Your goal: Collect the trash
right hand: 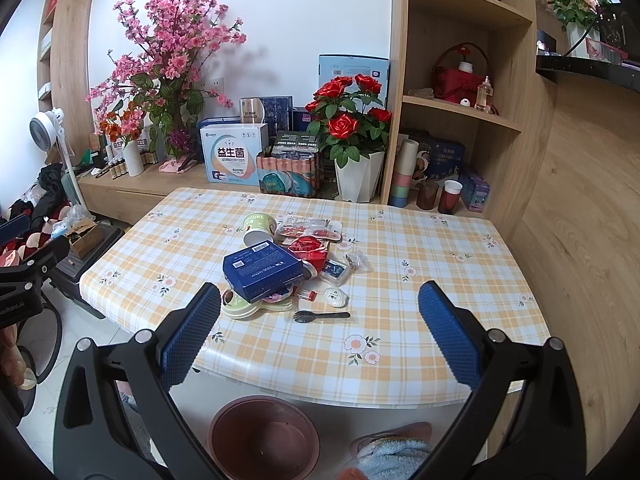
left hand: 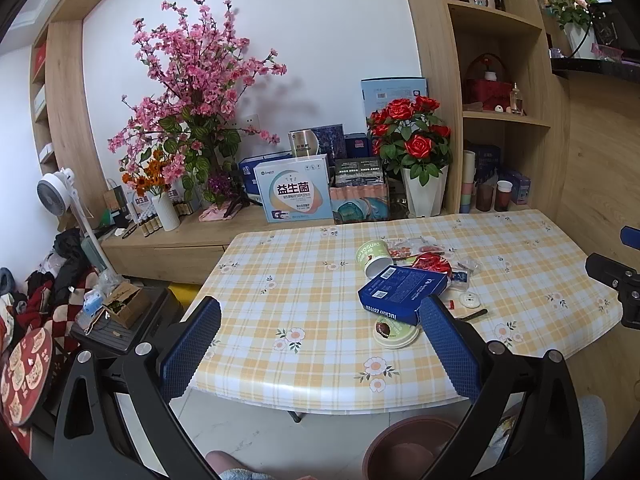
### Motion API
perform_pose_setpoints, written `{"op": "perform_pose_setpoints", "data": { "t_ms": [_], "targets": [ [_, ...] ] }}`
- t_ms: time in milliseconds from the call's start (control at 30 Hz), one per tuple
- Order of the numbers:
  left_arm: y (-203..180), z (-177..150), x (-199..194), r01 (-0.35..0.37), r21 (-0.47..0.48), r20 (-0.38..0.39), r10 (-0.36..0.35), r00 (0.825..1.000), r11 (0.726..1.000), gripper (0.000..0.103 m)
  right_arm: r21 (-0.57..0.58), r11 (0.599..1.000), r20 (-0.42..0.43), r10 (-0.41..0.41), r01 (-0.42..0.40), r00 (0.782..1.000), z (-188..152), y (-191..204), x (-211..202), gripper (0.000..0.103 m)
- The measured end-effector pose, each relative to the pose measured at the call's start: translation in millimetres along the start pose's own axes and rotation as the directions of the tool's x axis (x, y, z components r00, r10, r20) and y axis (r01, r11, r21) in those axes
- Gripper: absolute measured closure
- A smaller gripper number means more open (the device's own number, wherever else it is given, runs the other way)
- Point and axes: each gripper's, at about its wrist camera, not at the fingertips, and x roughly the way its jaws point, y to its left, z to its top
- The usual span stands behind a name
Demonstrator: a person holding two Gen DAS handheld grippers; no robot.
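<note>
While both grippers hang short of the near edge of the table (right hand: pixel 400 364), nothing is held in either. The left gripper (left hand: pixel 320 344) has its blue pads wide apart and empty; the right gripper (right hand: pixel 320 332) is spread just as wide, also with nothing between its pads.

All the trash sits in one heap toward the middle of the checked tablecloth. A flat blue box (right hand: pixel 262 270) lies tilted on top, resting partly on a pale green lid (right hand: pixel 240 308). Behind it a yogurt cup (right hand: pixel 259 226) lies on its side, mouth toward me, touching crumpled red wrappers (right hand: pixel 308 248) and clear plastic packets (right hand: pixel 308 227). A black plastic spoon (right hand: pixel 320 315) lies flat near the front of the heap, apart from the box, with a small white round piece (right hand: pixel 335 297) just behind it.

Down on the floor, below the table's near edge, stands a brown basin (right hand: pixel 264 438). Beside it I see a foot in a light blue fuzzy slipper (right hand: pixel 394 454).
</note>
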Motion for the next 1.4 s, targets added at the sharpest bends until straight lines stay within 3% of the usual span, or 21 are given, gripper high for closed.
{"op": "perform_pose_setpoints", "data": {
  "t_ms": [100,233,367,567,700,767,900,1033,1300,1400],
  "targets": [
    [-4.0,-1.1,2.3,-0.034,0.015,0.025,0.034,0.999,0.999,0.005,0.000,1.000,-0.005,0.001,-0.001,1.000,-6.9,-3.3,8.9,0.006],
    [-1.6,-8.4,10.3,0.001,0.002,0.038,-0.001,0.999,1.000,0.005,0.014,1.000,-0.021,0.003,-0.002,1.000,-16.9,-10.1,23.7,0.005],
    [-1.8,-20.9,37.7,0.057,0.004,-0.003,-0.057,0.998,0.998,0.005,0.044,0.999,-0.069,0.017,-0.014,0.997,-29.2,-17.0,48.6,0.005],
    [-2.8,-37.1,76.3,0.076,-0.028,-0.070,-0.078,0.994,0.997,0.005,0.047,0.999,-0.083,0.025,-0.021,0.996,-51.0,-26.3,84.8,0.005],
    [-3.2,-46.0,93.5,0.102,-0.038,-0.069,-0.104,0.992,0.994,0.005,0.053,0.998,-0.121,0.031,-0.025,0.992,-62.3,-29.0,110.5,0.005],
    [-6.7,-50.8,103.2,0.099,-0.030,-0.068,-0.101,0.993,0.995,0.005,0.059,0.998,-0.168,0.045,-0.036,0.985,-69.3,-31.6,126.1,0.005],
    [-16.3,-58.2,129.7,0.129,-0.004,-0.138,-0.128,0.982,0.992,0.005,0.033,0.999,-0.208,0.031,-0.024,0.978,-78.9,-33.6,148.3,0.005],
    [-28.8,-62.4,149.0,0.110,0.023,-0.178,-0.104,0.979,0.994,0.005,0.014,1.000,-0.249,0.008,-0.004,0.969,-85.0,-36.6,169.9,0.005],
    [-60.1,-63.0,193.2,0.162,0.088,-0.187,-0.143,0.972,0.983,0.005,0.028,1.000,-0.303,0.016,-0.008,0.953,-90.5,-50.9,209.1,0.006],
    [-80.4,-63.5,211.3,0.190,0.157,-0.188,-0.160,0.969,0.969,0.005,0.029,1.000,-0.326,0.018,-0.009,0.945,-93.8,-54.5,223.9,0.006]
  ]
}}
